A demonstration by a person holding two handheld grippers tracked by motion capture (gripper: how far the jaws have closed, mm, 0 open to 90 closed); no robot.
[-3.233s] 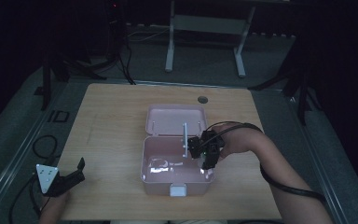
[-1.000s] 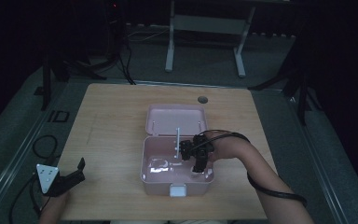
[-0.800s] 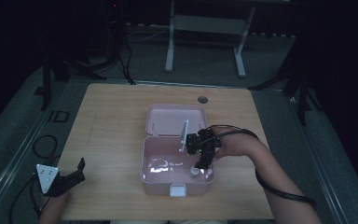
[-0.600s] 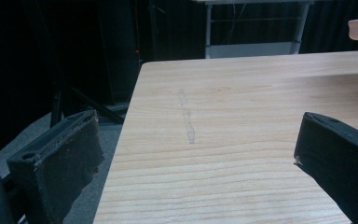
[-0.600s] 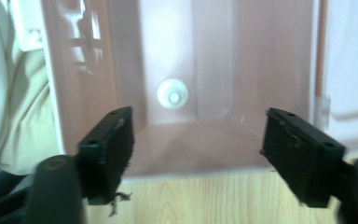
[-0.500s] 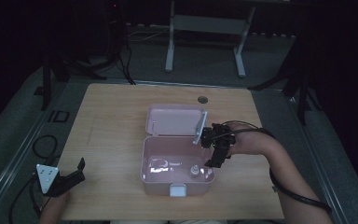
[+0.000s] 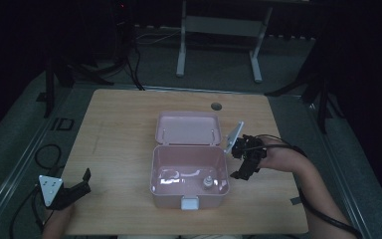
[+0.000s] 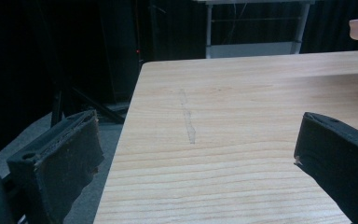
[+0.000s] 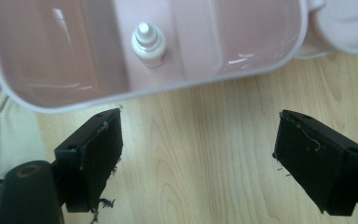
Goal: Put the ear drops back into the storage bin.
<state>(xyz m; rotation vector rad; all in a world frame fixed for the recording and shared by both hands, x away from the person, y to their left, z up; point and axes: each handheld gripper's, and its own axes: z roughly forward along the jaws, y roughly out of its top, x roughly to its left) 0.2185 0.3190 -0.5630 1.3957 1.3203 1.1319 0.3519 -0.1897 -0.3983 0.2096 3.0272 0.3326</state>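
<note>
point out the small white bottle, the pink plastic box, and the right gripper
small white bottle [image 9: 148,43]: right gripper view, on its shoulder below the cap
pink plastic box [image 7: 189,149]: high view, on its back rim
right gripper [image 9: 198,158]: right gripper view, midway between its open jaws

A pink plastic box sits open at the centre of the light wooden table, its lid lying flat behind it. A small white bottle stands inside, lower right. The right gripper hovers just right of the box; the left gripper rests lower left.
</note>
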